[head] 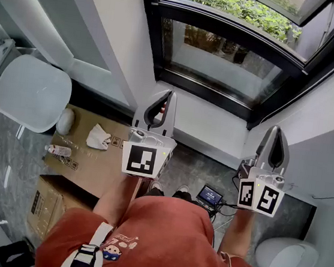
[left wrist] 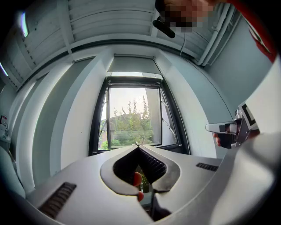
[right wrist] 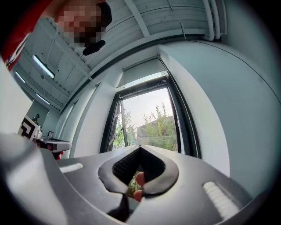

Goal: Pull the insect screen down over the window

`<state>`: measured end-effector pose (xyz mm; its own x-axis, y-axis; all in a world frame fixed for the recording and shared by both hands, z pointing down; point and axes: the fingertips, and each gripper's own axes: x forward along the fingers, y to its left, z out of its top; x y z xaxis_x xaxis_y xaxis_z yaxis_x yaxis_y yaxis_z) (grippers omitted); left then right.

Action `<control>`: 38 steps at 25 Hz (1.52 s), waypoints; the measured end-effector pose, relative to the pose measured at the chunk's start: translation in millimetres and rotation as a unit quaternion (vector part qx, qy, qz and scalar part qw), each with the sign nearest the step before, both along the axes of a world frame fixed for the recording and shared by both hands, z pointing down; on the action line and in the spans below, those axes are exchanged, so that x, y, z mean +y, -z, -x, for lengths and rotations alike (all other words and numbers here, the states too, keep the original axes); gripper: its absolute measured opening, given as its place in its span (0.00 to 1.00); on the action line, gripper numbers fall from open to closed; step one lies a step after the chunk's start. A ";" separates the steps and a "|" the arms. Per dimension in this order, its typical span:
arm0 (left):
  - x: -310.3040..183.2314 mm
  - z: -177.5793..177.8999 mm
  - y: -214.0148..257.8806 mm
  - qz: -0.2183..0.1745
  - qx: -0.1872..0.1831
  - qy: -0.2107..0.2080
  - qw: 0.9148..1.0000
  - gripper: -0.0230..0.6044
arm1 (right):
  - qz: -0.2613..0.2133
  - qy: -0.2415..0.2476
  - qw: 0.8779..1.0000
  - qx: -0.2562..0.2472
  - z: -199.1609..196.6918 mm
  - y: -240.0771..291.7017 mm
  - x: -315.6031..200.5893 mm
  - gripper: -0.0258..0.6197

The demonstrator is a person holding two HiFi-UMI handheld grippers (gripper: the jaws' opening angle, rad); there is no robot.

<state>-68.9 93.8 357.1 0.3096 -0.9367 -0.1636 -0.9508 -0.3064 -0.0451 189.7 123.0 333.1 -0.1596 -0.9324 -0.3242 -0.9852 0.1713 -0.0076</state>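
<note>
A tall window (left wrist: 131,114) with a black frame (head: 220,97) stands straight ahead, and trees show through the glass. The insect screen is rolled up at the window's top, with its dark pull bar (left wrist: 134,79) (right wrist: 142,85) under a grey housing (left wrist: 134,65). Both grippers are held up in front of the window, well short of it, and touch nothing. My left gripper (head: 168,94) (left wrist: 138,145) is shut with nothing between its jaws. My right gripper (head: 275,130) (right wrist: 140,147) is also shut and holds nothing. It shows at the right of the left gripper view.
Flattened cardboard boxes (head: 91,157) lie on the floor at the left, with a bottle (head: 59,150) and a crumpled cloth (head: 98,136) on them. A white chair (head: 33,92) stands further left. A small screen device (head: 210,195) with cables lies by my feet. A white stool (head: 287,258) stands at the right.
</note>
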 end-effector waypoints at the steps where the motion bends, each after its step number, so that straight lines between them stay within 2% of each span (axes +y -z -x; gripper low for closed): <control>1: -0.3 -2.0 0.4 -0.001 0.000 0.001 1.000 0.04 | 0.000 0.001 1.000 0.001 -1.3 0.0 -0.7 0.05; 9: -0.2 -21.8 0.9 -0.009 -0.010 0.000 1.000 0.04 | 0.005 0.003 1.000 0.005 -17.4 -4.6 -1.8 0.05; 28: 5.5 -91.2 -23.2 0.029 -0.030 0.015 0.999 0.04 | 0.015 0.043 0.999 0.004 -66.2 -34.8 0.6 0.05; 38: -4.7 -106.3 -18.8 0.025 -0.033 0.018 0.999 0.04 | 0.007 0.045 0.999 -0.003 -80.8 -34.6 -10.5 0.05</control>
<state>37.5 89.0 375.9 0.2836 -0.9541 -0.0964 -0.9568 -0.2749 -0.0944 270.4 112.4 367.8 -0.2419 -0.9188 -0.3120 -0.9655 0.2598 -0.0164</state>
